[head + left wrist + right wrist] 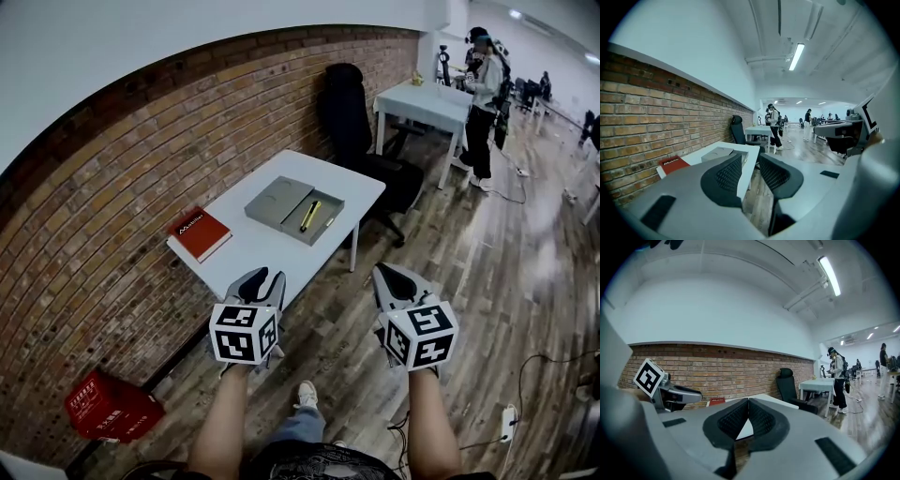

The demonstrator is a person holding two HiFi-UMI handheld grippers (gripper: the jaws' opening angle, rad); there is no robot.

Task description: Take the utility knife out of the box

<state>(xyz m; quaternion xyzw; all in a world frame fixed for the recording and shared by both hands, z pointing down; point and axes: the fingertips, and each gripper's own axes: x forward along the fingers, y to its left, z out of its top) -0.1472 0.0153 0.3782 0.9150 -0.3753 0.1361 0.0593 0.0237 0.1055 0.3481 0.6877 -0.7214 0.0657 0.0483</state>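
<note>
An open grey box (323, 223) lies on the white table (253, 251), with its flat lid (278, 201) beside it on the left. Inside the box lies a yellow utility knife (310, 215). Both grippers hang in the air short of the table's near edge, well apart from the box. My left gripper (261, 278) points at the table, and in the left gripper view its jaws (751, 161) stand apart with nothing between them. The grey box (718, 153) shows beyond them. My right gripper (392, 277) has its fingertips (748, 401) touching and holds nothing.
A red book (199, 232) lies on the table's left end by the brick wall. A black office chair (352, 112) stands behind the table. A red crate (111, 408) sits on the floor at the left. A person (483, 103) stands by a second white table (422, 98) further off.
</note>
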